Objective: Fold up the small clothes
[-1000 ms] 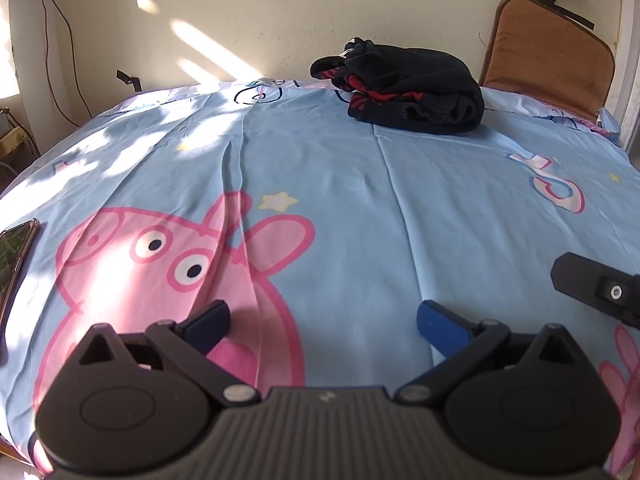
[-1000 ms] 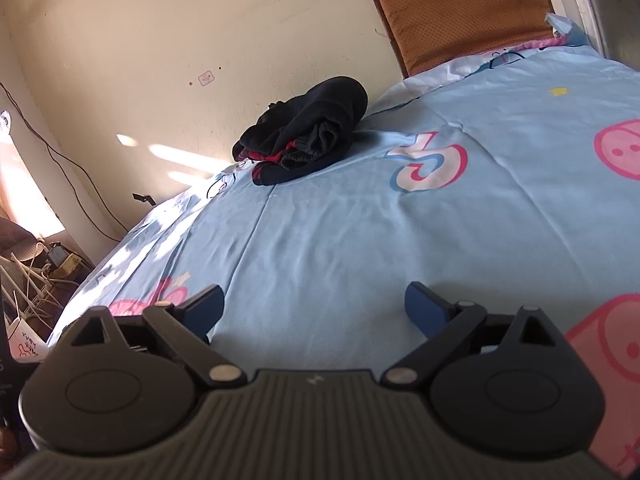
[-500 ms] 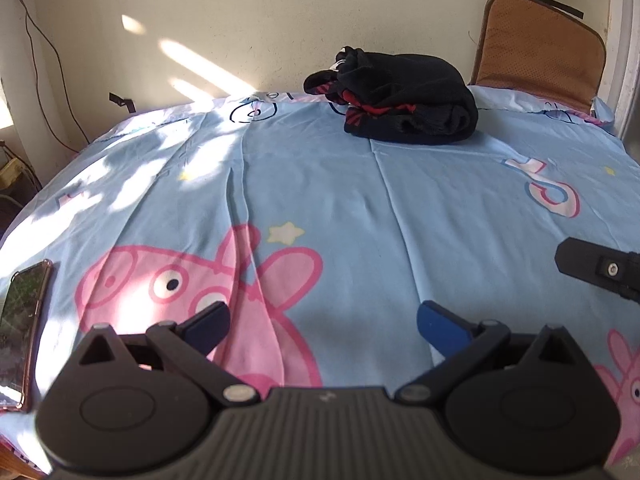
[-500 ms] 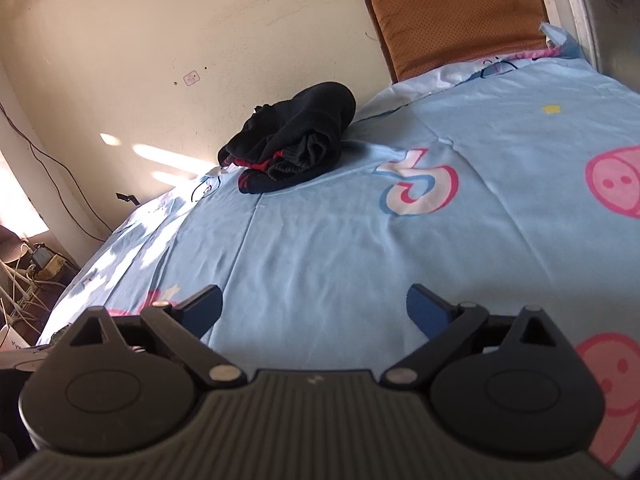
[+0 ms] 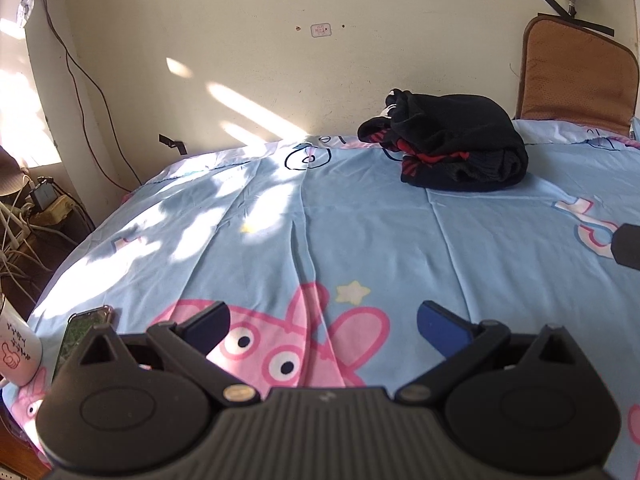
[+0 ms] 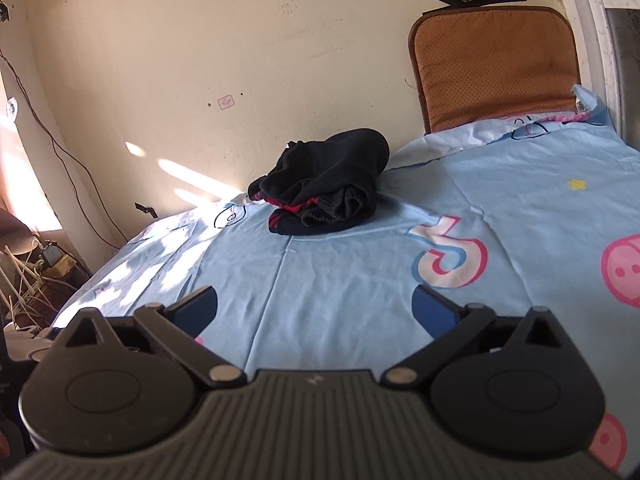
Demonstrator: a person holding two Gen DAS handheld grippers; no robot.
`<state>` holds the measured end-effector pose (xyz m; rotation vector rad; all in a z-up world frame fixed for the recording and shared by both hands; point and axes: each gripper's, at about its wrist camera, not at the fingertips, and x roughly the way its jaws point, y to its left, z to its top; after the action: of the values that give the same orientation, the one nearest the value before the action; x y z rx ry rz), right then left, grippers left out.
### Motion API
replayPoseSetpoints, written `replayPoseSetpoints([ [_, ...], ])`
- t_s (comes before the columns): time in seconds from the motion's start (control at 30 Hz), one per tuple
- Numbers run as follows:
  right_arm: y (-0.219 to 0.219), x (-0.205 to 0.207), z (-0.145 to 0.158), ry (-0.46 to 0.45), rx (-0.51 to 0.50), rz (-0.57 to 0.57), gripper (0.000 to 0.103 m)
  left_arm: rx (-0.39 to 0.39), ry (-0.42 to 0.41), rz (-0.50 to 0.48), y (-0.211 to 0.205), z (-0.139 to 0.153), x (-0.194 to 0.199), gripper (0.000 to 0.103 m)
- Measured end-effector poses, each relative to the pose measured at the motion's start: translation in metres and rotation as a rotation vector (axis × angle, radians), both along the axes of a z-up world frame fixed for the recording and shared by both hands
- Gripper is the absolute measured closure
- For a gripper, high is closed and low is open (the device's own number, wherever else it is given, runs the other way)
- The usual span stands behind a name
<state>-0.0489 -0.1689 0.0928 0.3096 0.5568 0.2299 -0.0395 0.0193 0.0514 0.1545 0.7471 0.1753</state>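
Left wrist view
Left tongs (image 5: 322, 322): spread wide, both blue-tipped fingers (image 5: 438, 324) apart with nothing between them, held above the near part of the bed.
Bed (image 5: 460, 256): covered by a light blue sheet with a pink cartoon pig (image 5: 288, 340) printed near the near edge, just ahead of the tongs; sun patches fall across its left half.
Black clothes (image 5: 448, 144): a bunched dark bundle with red trim, lying at the far edge of the bed against the wall, right of the middle, well apart from the tongs.
Brown cushion (image 5: 576, 80): upright at the far right corner of the bed, leaning on the wall.
Phone (image 5: 80, 332): flat at the near left edge of the bed.
White mug (image 5: 16, 344): beside the phone at the bed's left edge, partly cut off by the frame.
Right tongs, seen from here (image 5: 628, 246): only a dark piece shows at the right border; whether they are spread cannot be told from this view.

Right wrist view
Right tongs (image 6: 314, 306): spread wide, holding nothing, above the near part of the bed (image 6: 360, 280).
Black clothes (image 6: 328, 184): at the far edge by the wall, left of the brown cushion (image 6: 492, 68), untouched by either pair of tongs.
Cables (image 6: 28, 280): a tangle of wires off the bed's left side.
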Motion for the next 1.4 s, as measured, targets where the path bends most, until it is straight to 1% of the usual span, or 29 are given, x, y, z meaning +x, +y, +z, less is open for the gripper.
replayPoseSetpoints([
  [0.17, 0.004, 0.000, -0.003, 0.016, 0.021, 0.002, 0.000, -0.010, 0.004, 0.005, 0.001, -0.001, 0.000, 0.000],
  [0.4, 0.010, -0.001, -0.008, 0.044, 0.022, 0.005, 0.000, -0.037, 0.033, -0.008, -0.003, -0.006, 0.000, 0.000],
  [0.53, 0.012, 0.000, -0.010, 0.053, 0.005, 0.003, 0.000, -0.049, 0.044, -0.020, -0.007, -0.008, -0.001, 0.000],
  [0.7, 0.010, 0.004, -0.007, 0.048, -0.012, -0.004, 0.000, -0.061, 0.057, -0.054, -0.016, -0.008, 0.002, 0.000],
  [0.83, 0.006, 0.012, -0.001, 0.001, -0.060, -0.023, 0.000, -0.064, 0.051, -0.080, -0.026, -0.005, 0.015, 0.000],
  [0.93, -0.002, 0.025, 0.001, -0.009, -0.081, -0.052, 0.000, -0.060, 0.027, -0.094, -0.033, -0.005, 0.031, 0.000],
  [1.07, -0.012, 0.039, -0.005, -0.024, -0.085, -0.074, 0.000, -0.089, -0.027, -0.125, -0.037, -0.012, 0.055, 0.000],
  [1.13, -0.012, 0.048, -0.012, -0.054, -0.115, -0.074, 0.000, -0.086, -0.059, -0.134, -0.040, -0.021, 0.067, 0.000],
  [1.2, -0.008, 0.063, -0.022, -0.074, -0.170, -0.079, 0.000, -0.075, -0.089, -0.135, -0.041, -0.029, 0.079, 0.000],
  [1.3, -0.004, 0.089, -0.036, -0.055, -0.223, -0.074, 0.000, -0.076, -0.137, -0.115, -0.036, -0.039, 0.094, 0.000],
  [1.4, -0.002, 0.108, -0.045, -0.057, -0.221, -0.080, 0.000, -0.075, -0.163, -0.066, -0.030, -0.046, 0.108, 0.000],
])
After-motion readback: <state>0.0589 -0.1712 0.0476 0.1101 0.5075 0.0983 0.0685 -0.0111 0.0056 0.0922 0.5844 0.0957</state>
